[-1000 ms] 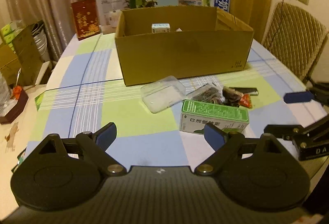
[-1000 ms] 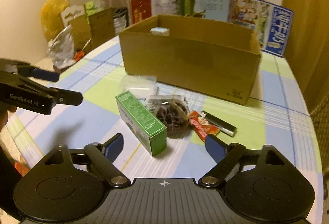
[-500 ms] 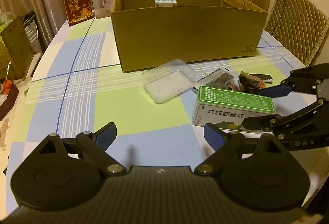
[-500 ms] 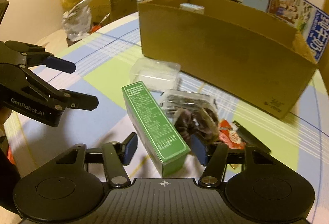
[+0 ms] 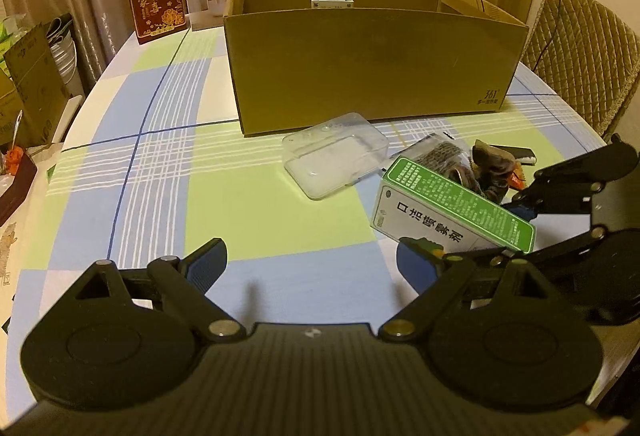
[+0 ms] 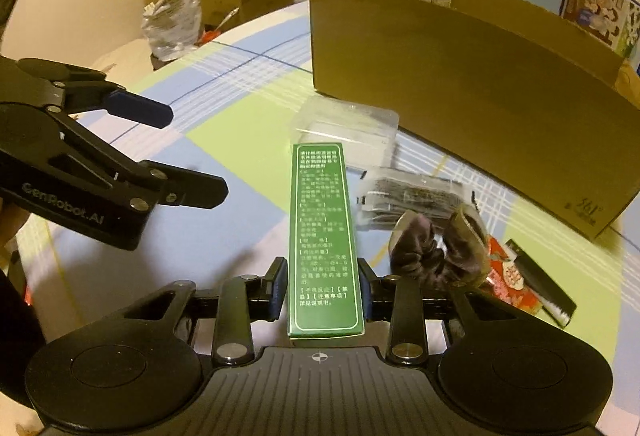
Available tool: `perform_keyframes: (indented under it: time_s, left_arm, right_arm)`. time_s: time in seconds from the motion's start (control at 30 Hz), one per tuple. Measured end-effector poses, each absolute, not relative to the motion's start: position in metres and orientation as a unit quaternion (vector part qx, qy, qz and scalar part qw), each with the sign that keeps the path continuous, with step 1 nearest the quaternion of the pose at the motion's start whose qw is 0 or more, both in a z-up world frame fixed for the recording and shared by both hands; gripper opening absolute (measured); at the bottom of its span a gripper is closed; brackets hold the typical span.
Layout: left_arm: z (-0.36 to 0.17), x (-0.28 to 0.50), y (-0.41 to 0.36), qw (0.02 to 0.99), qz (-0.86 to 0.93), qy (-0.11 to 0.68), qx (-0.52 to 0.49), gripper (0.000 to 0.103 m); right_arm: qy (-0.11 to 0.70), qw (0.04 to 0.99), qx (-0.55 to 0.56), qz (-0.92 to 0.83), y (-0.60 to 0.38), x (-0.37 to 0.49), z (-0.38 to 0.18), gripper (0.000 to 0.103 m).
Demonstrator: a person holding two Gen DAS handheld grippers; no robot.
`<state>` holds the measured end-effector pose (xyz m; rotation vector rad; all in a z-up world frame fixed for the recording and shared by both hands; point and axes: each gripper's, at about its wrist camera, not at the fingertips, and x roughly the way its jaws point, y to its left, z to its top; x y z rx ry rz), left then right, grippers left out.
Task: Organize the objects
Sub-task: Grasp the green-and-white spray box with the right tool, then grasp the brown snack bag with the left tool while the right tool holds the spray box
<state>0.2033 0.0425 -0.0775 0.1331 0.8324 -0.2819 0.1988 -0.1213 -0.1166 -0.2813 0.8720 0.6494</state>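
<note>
Since half a second ago the right gripper (image 6: 322, 290) has pushed forward and drawn its fingers in, so that they now clamp the long sides of the green box (image 6: 325, 236) near its close end, where before they stood apart just short of it. From the right wrist view the box's long axis runs straight ahead along the fingers, pointing toward the cardboard box (image 6: 472, 104) that stands further off on the tabletop (image 5: 256, 204); the left wrist view shows the green box tilted, its gripped end apparently raised and the far end low, though whether it still touches the cloth I cannot tell. The left gripper (image 5: 312, 260) hovers with its fingers wide apart over bare checked cloth, holding nothing, to the left of the green box and nearer the clear plastic case (image 5: 336, 154) than the right one is. Close against the green box's right side lie a clear packet of dark contents (image 6: 412, 196), a crumpled dark wrapper (image 6: 436, 248), a red sachet (image 6: 512, 276) and a black bar (image 6: 540, 284). I judge the coming move is a lift and carry forward over the cardboard box's near wall, where a small white carton (image 5: 333, 1) already sits. Cartons line the tabletop's far edge, before curtains; a padded chair (image 5: 580, 52) stands at the right.
</note>
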Motion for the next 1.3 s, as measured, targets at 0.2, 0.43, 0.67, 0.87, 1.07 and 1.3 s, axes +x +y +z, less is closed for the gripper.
perform_keyframes:
  time_s: [0.2, 0.43, 0.67, 0.87, 1.07, 1.3]
  left_arm:
    - [-0.076, 0.200, 0.034, 0.904, -0.145, 0.396, 0.068, 0.086]
    - [-0.076, 0.196, 0.000, 0.900, -0.191, 0.384, 0.079, 0.077]
    - [-0.081, 0.202, -0.057, 0.894, -0.243, 0.365, 0.093, 0.071]
    - [-0.093, 0.216, -0.092, 0.893, -0.241, 0.371, 0.084, 0.064]
    - [-0.106, 0.230, -0.109, 0.895, -0.216, 0.376, 0.102, 0.044]
    - [-0.112, 0.233, -0.110, 0.893, -0.219, 0.377, 0.108, 0.026]
  right_arm:
    - [0.432, 0.855, -0.102, 0.269, -0.146, 0.184, -0.109, 0.028]
    - [0.447, 0.872, -0.074, 0.186, -0.202, 0.141, -0.100, 0.028]
    - [0.440, 0.891, -0.052, 0.093, -0.248, 0.135, -0.101, 0.028]
    - [0.434, 0.897, -0.028, 0.080, -0.272, 0.138, -0.104, 0.028]
    - [0.430, 0.899, -0.012, 0.080, -0.280, 0.145, -0.106, 0.028]
    - [0.426, 0.901, -0.005, 0.084, -0.282, 0.150, -0.106, 0.031]
